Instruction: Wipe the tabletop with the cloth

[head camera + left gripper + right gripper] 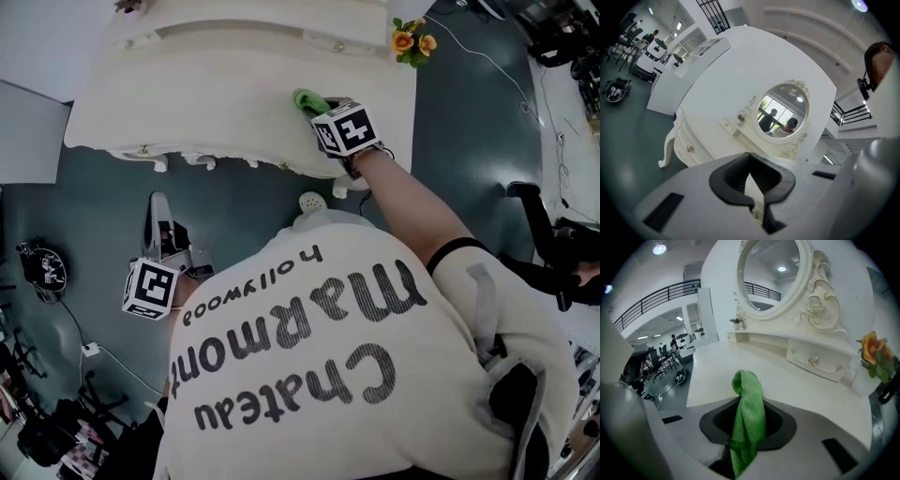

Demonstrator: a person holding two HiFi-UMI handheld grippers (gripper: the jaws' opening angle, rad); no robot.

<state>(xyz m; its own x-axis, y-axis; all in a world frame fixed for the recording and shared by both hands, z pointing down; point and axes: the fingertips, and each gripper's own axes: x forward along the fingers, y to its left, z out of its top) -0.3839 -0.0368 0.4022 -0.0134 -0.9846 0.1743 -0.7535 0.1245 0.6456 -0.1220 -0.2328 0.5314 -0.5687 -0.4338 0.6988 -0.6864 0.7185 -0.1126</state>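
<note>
Cloth in my right tongs, over the vanity top

My right gripper [320, 112] is clamped on the green cloth [749, 405]. The cloth's bunched length runs straight out along the jaws and its free end points toward the mirror [772, 269]. It sits above the near right part of the dressing table's tabletop [225, 89], close to the orange flowers [412, 41]. I can't tell whether fabric meets the surface yet. Most of the bare top lies to the left of the cloth, so I judge the wipe runs that way. My left gripper [159, 210] has its jaws together on nothing (it hangs well off the table, above the floor), so the right does this.
</note>
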